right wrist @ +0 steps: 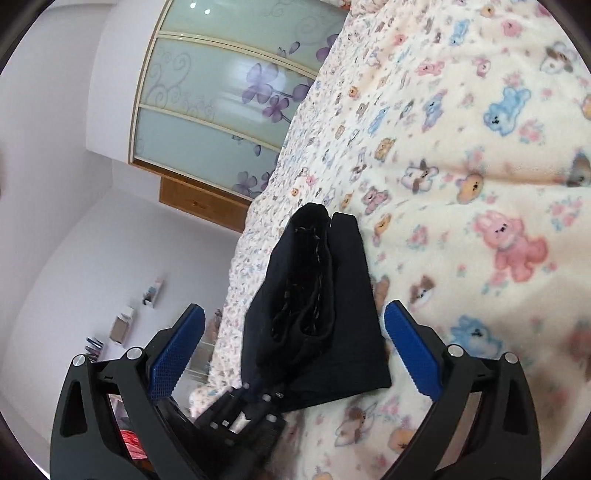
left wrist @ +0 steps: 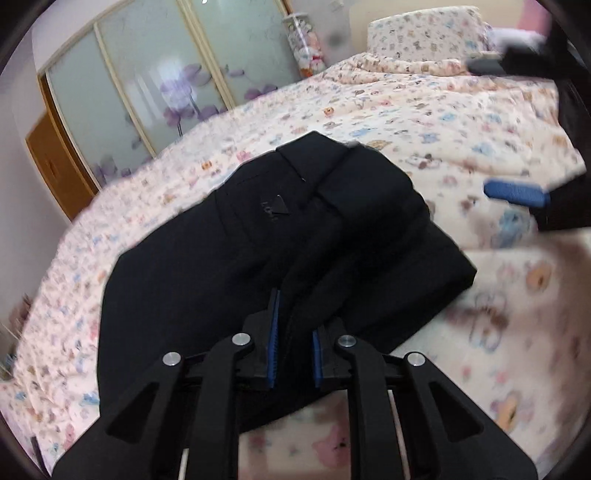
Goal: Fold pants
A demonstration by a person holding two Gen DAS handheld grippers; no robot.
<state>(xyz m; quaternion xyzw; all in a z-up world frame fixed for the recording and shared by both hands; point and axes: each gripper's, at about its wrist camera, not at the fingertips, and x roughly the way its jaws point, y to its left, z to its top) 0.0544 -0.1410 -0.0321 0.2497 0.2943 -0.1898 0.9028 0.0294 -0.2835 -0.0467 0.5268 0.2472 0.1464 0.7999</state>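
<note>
Left gripper (left wrist: 293,345) pinches pants (left wrist: 280,236) edge on bedspread (left wrist: 424,122) to steady fold, right gripper (right wrist: 295,350) wide open nearby w/ nothing held.

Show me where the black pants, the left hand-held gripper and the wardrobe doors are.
black pants (left wrist: 258,240), left wrist view, on the upper fabric panel near the small logo.
left hand-held gripper (left wrist: 294,347), left wrist view, midway between its blue-padded fingertips.
wardrobe doors (left wrist: 147,81), left wrist view, on a frosted glass panel.

One pair of black pants (left wrist: 258,258), two grippers, perhaps one pillow (left wrist: 424,33)
</note>
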